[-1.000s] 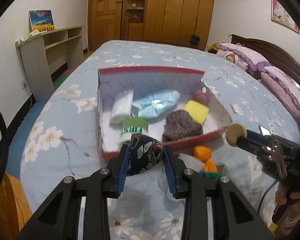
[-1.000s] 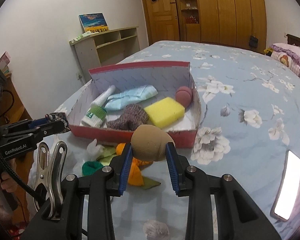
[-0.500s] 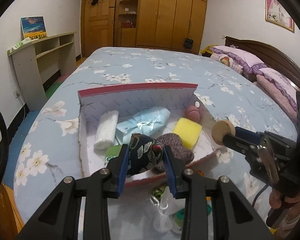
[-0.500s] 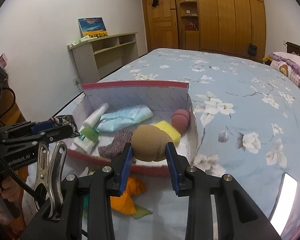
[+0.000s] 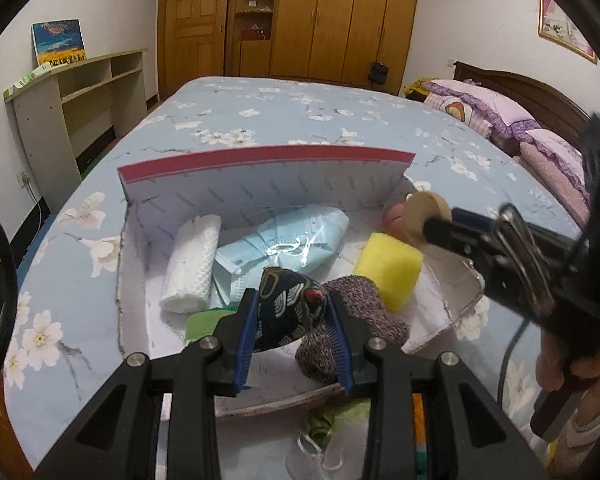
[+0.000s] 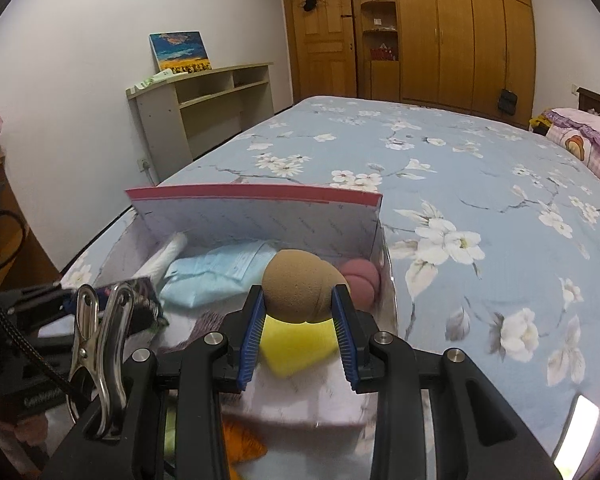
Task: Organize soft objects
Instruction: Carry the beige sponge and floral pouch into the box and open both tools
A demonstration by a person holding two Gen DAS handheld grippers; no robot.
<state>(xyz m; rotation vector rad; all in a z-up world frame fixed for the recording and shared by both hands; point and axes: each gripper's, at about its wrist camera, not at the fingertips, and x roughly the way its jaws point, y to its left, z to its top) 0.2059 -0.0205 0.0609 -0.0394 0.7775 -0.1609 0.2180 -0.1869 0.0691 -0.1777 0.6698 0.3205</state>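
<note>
Left gripper [image 5: 296, 320] was clamped on a dark patterned beanbag [image 5: 290, 310], both blue pads pressed into its sides, held up over the near half of the box [image 5: 260, 160]. Right gripper [image 6: 298, 322] was clamped on a tan egg-shaped sponge [image 6: 300, 290], wide end between the pads, narrow end sticking out ahead to the right, held over the right end of the same box.

Seen from the left gripper:
- Box was white inside with a red top edge, sitting on a blue flowered bedspread [image 5: 260, 120]; back wall stood upright, well ahead of the fingers.
- White rolled towel [image 5: 192, 264] lay ahead-left of the beanbag, against the left wall.
- Light blue plastic packet [image 5: 284, 244] lay straight ahead, behind the beanbag.
- Grey knit sock [image 5: 356, 320] sat just right of the right finger, partly under it.
- Yellow sponge block [image 5: 388, 272] was ahead-right, touching the sock.
- Pink ball [image 5: 392, 220] was in the far right corner, mostly hidden behind the other gripper's load.
- A green item peeked out just left of the left finger; couldn't tell what it was.

Seen from the right gripper:
- Yellow block sat directly below the egg sponge; whether they touched, couldn't tell.
- Pink ball was just ahead-right of the right finger, against the right wall.
- Something orange [image 6: 244, 440] lay outside the box, below the fingers.

A hand [image 5: 572, 372] gripped the right gripper's handle.
</note>
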